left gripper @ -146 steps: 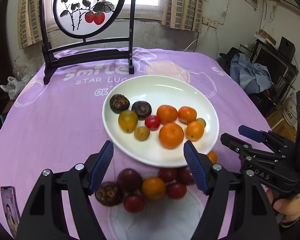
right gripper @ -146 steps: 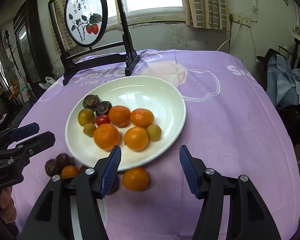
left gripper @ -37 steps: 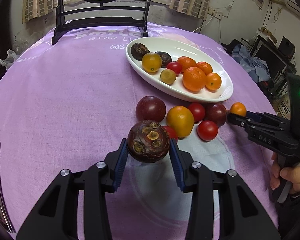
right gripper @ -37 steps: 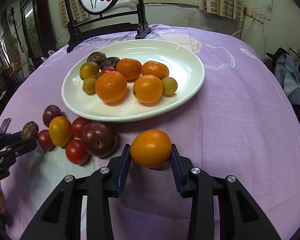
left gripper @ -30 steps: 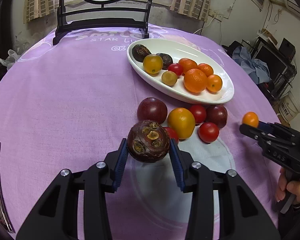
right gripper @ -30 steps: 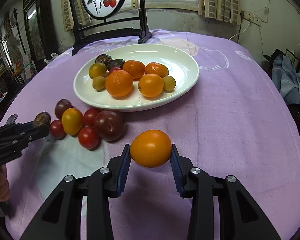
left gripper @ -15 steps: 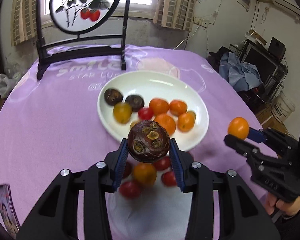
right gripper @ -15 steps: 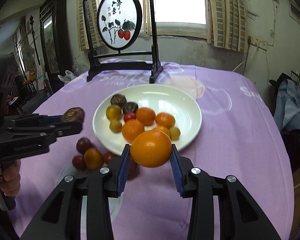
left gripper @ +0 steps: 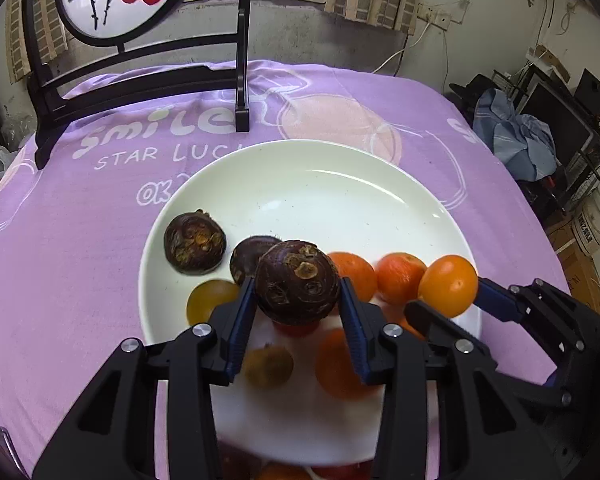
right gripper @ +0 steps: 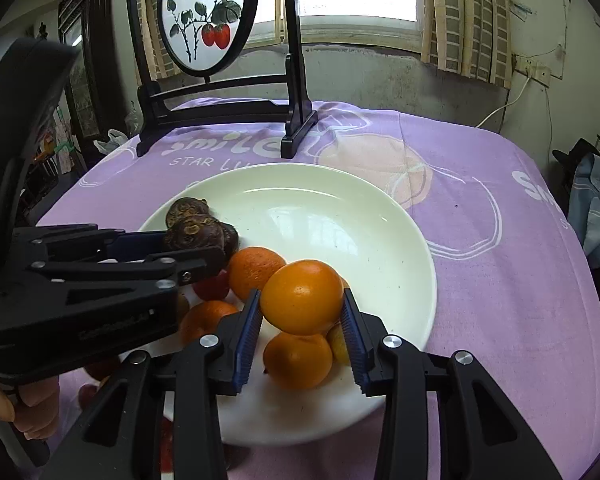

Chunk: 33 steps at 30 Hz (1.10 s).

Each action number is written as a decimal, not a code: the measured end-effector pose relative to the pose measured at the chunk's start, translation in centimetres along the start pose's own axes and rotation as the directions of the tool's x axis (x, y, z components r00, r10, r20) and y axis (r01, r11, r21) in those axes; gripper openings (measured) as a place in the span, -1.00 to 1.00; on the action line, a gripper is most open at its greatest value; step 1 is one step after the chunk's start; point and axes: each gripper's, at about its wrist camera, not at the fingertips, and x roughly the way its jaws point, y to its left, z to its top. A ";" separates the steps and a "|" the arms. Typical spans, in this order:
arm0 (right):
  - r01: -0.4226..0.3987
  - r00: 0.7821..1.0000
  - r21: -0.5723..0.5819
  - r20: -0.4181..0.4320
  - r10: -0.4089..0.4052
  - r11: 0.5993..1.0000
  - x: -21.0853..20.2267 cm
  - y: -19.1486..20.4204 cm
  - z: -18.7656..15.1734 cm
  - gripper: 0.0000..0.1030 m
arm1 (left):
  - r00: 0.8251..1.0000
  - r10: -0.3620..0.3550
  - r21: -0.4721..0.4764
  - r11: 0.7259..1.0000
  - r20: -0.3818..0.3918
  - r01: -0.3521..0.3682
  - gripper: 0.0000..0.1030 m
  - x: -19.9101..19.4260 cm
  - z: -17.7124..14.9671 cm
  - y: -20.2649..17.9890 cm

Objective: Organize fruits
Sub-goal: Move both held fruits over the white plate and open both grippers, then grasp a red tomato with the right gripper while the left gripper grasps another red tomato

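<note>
The left tool (left gripper: 298, 306) is clamped on a dark brown, rough-skinned fruit (left gripper: 297, 282), held by its flanks above the near half of the white plate (left gripper: 340, 184). The right tool (right gripper: 302, 320) is clamped on an orange fruit (right gripper: 302, 297), likewise gripped across its widest part and held over the plate's near side, above other orange fruits (right gripper: 298, 359). Both held fruits are judged light and firm enough to bear the ribbed pads; the orange skin is judged smooth and liable to slip or roll once released, and the brown one coarse and less slippery. A grip across the middle, as shown, is judged sound. Against the frames of a second ago, both tools are found moved from over the purple cloth (left gripper: 80, 248) on the worktop, beside the loose fruits, to positions above the plate; the grips are unchanged. Release has not yet occurred.
</note>
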 end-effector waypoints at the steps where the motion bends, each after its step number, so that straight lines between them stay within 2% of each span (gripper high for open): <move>1: 0.007 1.000 -0.006 0.004 -0.007 1.000 0.3 0.1 0.0 -0.18 | 1.000 0.000 0.000 1.000 -0.005 0.000 -0.20 0.5 0.3 -0.1; 2: 0.010 1.000 -0.013 0.006 -0.010 1.000 0.5 0.1 0.0 -0.10 | 1.000 -0.001 -0.001 1.000 -0.006 0.001 -0.18 0.9 0.5 -0.2; 3: 0.013 1.000 -0.021 0.009 -0.012 1.000 0.6 0.3 0.0 0.12 | 1.000 0.000 -0.005 1.000 -0.001 0.000 -0.01 1.1 0.7 -0.2; 4: 0.022 1.000 -0.032 0.017 -0.021 0.999 0.6 0.5 -0.2 0.18 | 1.000 -0.003 -0.012 1.000 0.011 0.003 0.19 1.0 0.9 -0.3; 7: 0.040 0.999 -0.074 0.029 -0.038 0.996 0.0 1.3 -0.6 0.18 | 0.998 -0.023 -0.048 0.998 0.050 0.026 0.39 -0.3 0.9 0.0; 10: 0.034 0.999 -0.071 0.037 -0.032 0.997 -0.9 1.6 -0.8 0.18 | 0.997 -0.009 -0.036 0.999 0.083 0.012 0.57 -2.1 0.2 -0.2; 14: 0.023 0.998 -0.050 0.055 -0.020 0.998 -2.9 1.6 -1.5 0.20 | 0.992 0.003 -0.054 0.999 0.123 0.004 0.65 -4.9 -1.5 0.5; 18: 0.036 0.996 -0.017 0.081 -0.035 0.999 -5.1 1.5 -2.7 0.41 | 0.990 0.013 -0.099 0.995 0.142 0.001 0.71 -7.2 -3.9 1.9; 26: 0.020 0.998 0.044 0.053 -0.022 0.999 -7.6 1.6 -7.2 0.49 | 0.987 0.056 -0.153 0.988 0.149 -0.033 0.77 -10.3 -9.6 5.0; 33: 0.020 0.999 0.022 0.029 -0.021 1.000 -9.1 3.6 -10.4 0.50 | 0.986 0.081 -0.193 0.980 0.147 -0.051 0.80 -10.9 -13.6 7.3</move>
